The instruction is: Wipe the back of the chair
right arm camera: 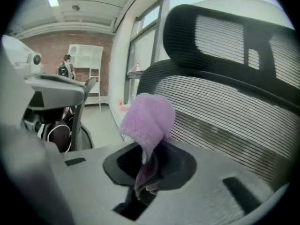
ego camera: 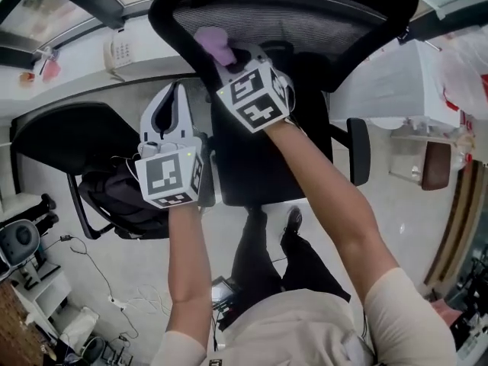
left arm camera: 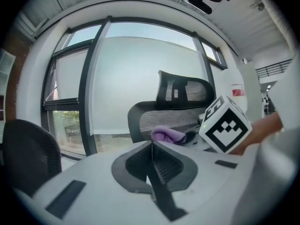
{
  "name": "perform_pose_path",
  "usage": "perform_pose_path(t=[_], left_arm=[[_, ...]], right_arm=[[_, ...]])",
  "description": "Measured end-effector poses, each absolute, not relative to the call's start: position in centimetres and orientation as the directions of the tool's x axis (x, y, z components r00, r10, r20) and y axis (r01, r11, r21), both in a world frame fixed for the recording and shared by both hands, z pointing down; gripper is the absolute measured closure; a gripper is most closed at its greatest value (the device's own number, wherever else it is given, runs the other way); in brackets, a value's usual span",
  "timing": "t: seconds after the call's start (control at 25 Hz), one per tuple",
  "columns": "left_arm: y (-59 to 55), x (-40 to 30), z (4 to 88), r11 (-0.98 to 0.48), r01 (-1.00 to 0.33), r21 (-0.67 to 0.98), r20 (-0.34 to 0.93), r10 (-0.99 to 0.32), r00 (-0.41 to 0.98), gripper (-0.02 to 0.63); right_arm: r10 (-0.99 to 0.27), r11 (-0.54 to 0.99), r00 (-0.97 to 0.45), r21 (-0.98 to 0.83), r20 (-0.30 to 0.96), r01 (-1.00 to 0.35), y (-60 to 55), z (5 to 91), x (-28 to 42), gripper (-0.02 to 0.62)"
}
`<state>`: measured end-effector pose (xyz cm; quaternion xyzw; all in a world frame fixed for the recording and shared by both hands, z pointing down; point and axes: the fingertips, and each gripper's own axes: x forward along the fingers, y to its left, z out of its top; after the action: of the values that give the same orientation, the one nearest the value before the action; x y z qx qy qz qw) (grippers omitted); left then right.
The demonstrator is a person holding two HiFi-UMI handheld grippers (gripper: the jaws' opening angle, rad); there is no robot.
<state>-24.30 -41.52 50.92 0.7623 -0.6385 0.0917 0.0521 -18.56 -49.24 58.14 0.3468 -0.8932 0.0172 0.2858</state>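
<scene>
The right gripper (right arm camera: 149,170) has its jaws clamped on a purple cloth (right arm camera: 148,118), and the fluffy bunch of it stands out past the jaw tips. In the head view the cloth is at the left edge of the chair back (ego camera: 305,17), over the grey mesh close to the black frame. I cannot tell if it really touches the mesh. The left gripper (left arm camera: 152,170) has its jaws together with nothing between them, and it hangs beside the chair, apart from the backrest.

To wipe well, I think the bunch should press gently, so that the cloth rubs the mesh and not the hard jaws. Long strokes from the left edge toward the right edge, row under row, should cover everything. Only a thin tail of the cloth is gripped, so it may slip out if the mesh catches it. The free left gripper could steady the frame, because the chair may turn.
</scene>
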Motion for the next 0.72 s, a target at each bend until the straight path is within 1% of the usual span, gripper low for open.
perform_pose_path(t=[0.08,0.16,0.4,0.56,0.72], left_arm=[[-41.1,-25.7,51.0,-0.16,-0.986,-0.04,0.207,-0.967,0.149,0.598],[-40.8,-26.5,51.0,-0.152,-0.987,-0.045,0.206,-0.968,0.14,0.598],[-40.9,-26.6,51.7,-0.155,-0.987,-0.038,0.216,-0.966,0.144,0.598],[-41.9,-23.7,51.9,-0.205,-0.978,-0.037,0.216,-0.957,0.193,0.598],[-43.0,-19.5,52.1,-0.266,-0.963,-0.035,0.216,-0.943,0.252,0.598]], right_arm=[[-0.582,0.786,-0.617,0.174,0.53,-0.593,-48.5,58.4,-21.0,0.545],[-0.581,0.788,-0.618,0.176,0.529,-0.59,-48.4,58.6,-21.9,0.545],[-0.593,0.778,-0.606,0.185,0.529,-0.6,-48.5,59.1,-21.0,0.545],[-0.619,0.748,-0.572,0.18,0.538,-0.639,-49.3,59.6,-17.5,0.545],[-0.67,0.68,-0.511,0.17,0.539,-0.713,-50.9,60.1,-11.0,0.545]])
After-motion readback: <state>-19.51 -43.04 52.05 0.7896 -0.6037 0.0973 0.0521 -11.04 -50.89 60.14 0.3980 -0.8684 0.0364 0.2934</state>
